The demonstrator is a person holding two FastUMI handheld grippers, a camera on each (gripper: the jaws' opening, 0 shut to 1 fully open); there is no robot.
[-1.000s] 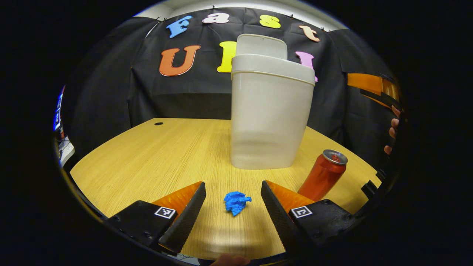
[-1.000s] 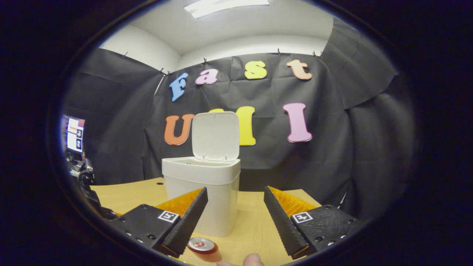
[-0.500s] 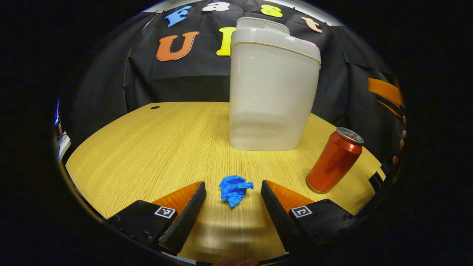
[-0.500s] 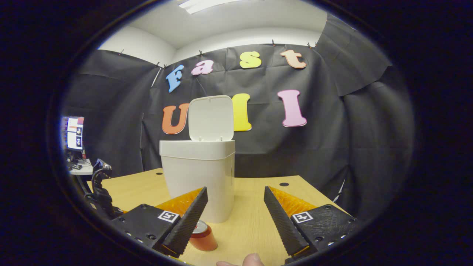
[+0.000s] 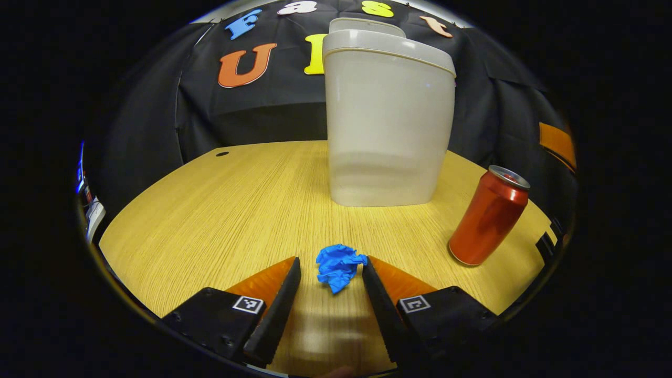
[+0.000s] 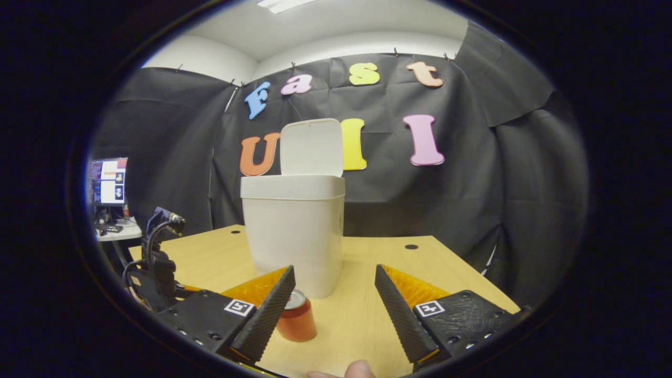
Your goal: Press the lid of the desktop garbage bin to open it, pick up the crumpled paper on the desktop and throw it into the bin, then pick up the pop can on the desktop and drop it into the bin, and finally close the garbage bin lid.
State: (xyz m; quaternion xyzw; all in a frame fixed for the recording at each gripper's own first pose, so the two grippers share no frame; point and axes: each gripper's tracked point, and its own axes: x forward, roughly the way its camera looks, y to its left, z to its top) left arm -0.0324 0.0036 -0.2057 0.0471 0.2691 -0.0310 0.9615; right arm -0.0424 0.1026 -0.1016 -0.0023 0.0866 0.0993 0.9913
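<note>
While the two fingers of the left gripper (image 5: 329, 273) stand spread, the ball of crumpled blue paper (image 5: 338, 265) lies between their tips on the wooden desktop (image 5: 220, 210). The finger at the 5 o'clock side seems to be just beside the paper or touching it, and the other one has a small gap; I cannot tell if there is real contact. I judge that the fingers are set on both sides of the paper so that one closing will pinch it, and that the paper is not yet gripped.

Going outward in the left gripper view, the red pop can (image 5: 489, 222) stands upright at 3 o'clock from the paper, well apart from it, so it should not disturb the grasp. The white desktop garbage bin (image 5: 388, 121) stands at 12 o'clock, farther on the desk, and its lid (image 5: 367, 25) is raised behind the rim.

In the right gripper view, the right gripper (image 6: 335, 294) has its fingers spread wide and holds nothing. The pop can (image 6: 297, 316) shows near the tip of its finger at 7 o'clock, partly hidden behind it. The bin (image 6: 294, 236) is at 12 o'clock with the lid (image 6: 312, 147) standing upright, so the opening is free for the throw. I think this hand waits low near the can for its later turn.
</note>
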